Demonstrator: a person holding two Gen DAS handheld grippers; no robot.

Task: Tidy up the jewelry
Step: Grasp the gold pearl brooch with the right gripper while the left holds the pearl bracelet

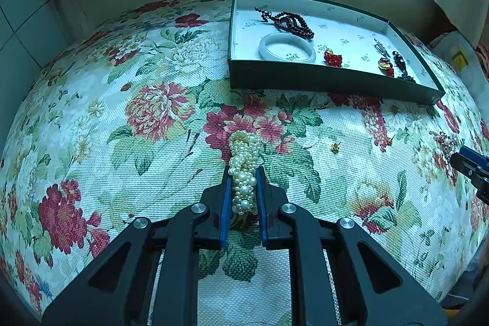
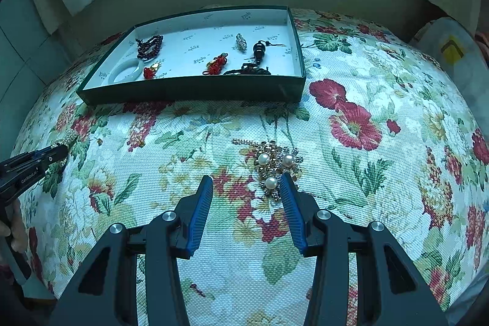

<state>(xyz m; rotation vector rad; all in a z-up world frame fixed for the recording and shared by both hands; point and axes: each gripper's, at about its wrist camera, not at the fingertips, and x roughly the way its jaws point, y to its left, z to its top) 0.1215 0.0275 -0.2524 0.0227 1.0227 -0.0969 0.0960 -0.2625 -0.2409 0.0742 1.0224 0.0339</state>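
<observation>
1. Left gripper point(image 1: 243, 173): jaws clamped on the pearl bracelet point(image 1: 244, 170), pads pressing both sides. The far end of the cluster sticks out past the tips, low over the floral bench cloth point(image 1: 152, 112).
2. Right gripper point(image 2: 247, 177): jaws apart, nothing held. Its right pad sits just beside the pearl brooch point(image 2: 275, 165), which lies flat on the cloth, mostly off-centre from the gap.
3. Green box point(image 1: 305, 83) stands at the far side w/ dark bead strand point(image 1: 290, 22), white bangle point(image 1: 287, 48) & red charms already inside.
4. Step in hand, as I read it: carry the bracelet to the box. Lift straight up first so loose loops don't drag on the weave, and keep the squeeze steady since beads roll.
5. Clear the box wall before lowering; aim for bare liner, away from the bangle.
6. Right side: shift so the brooch is centred btw the pads before closing.
7. Small gold stud point(image 1: 335, 147) is left on the cloth, easy to miss.
</observation>
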